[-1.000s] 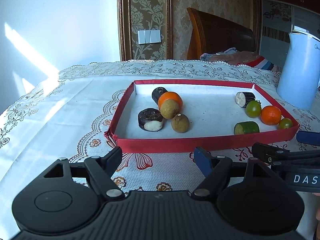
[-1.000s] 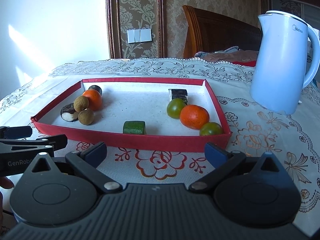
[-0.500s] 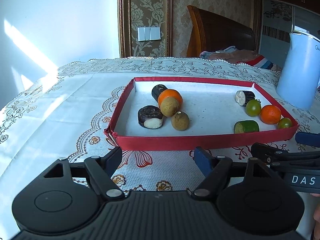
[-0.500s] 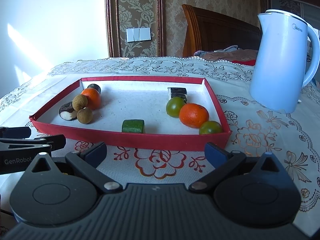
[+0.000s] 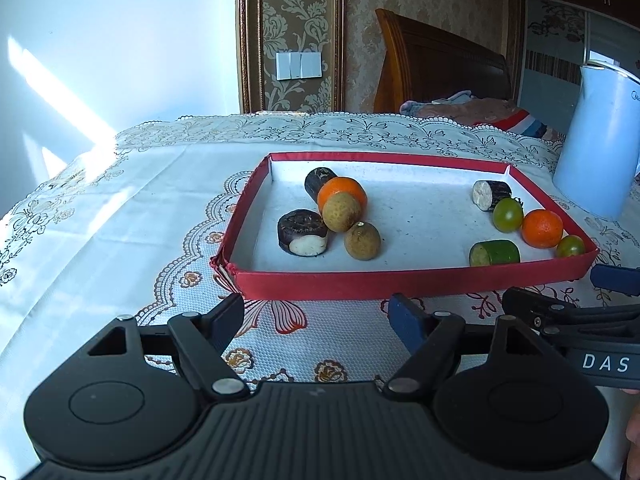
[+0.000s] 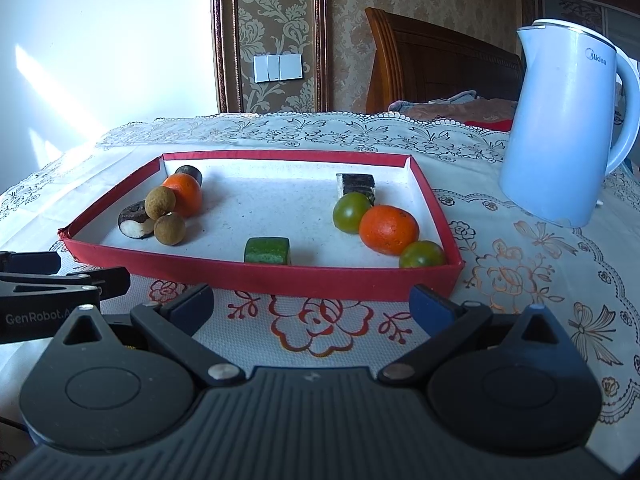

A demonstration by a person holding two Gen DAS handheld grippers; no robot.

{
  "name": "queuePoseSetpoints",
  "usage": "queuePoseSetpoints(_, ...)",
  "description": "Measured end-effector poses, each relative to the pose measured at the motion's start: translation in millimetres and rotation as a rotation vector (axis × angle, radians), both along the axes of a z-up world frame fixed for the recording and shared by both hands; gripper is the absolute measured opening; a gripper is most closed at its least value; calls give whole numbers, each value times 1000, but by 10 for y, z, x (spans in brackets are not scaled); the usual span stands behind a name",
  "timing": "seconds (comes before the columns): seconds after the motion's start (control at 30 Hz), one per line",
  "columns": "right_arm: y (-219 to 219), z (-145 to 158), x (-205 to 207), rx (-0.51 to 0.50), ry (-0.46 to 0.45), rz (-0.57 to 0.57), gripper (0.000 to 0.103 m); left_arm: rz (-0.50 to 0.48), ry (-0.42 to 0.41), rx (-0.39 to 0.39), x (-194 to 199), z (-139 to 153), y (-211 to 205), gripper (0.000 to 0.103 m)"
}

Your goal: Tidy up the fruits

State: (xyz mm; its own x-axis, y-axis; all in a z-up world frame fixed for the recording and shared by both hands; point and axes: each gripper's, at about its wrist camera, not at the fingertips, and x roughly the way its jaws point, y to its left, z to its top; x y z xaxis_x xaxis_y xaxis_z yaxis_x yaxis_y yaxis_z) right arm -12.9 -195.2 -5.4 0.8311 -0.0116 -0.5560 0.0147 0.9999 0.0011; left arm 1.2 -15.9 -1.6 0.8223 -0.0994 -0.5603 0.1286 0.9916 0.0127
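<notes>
While both black hand-held grippers, left [image 5: 316, 312] and right [image 6: 312, 300], hang wide open and empty, edging nearer, all fruits stay clustered left and right inside the shallow red-walled tray [image 6: 256, 276], unsorted.

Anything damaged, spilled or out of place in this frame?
One thing: the red tray's near-left corner looks split and frayed, its walls splaying apart. Nothing is spilled; the fruit lies inside the tray in two loose clusters, and both tongs are open and short of it.
</notes>
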Motion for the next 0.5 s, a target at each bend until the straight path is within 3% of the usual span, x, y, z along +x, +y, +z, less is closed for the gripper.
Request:
queuePoseSetpoints(0.07,0,-1,1,0,0,1,103,3,-6,6,-7,5,-3,79)
queuePoseSetpoints(0.17,2,-4,3,-1,0,1,103,-10,-16,20,-11,18,-14,93)
queuePoseSetpoints(0.5,8,-17,3,-3,3,2,103,13,-91,36,-69,90,2,93)
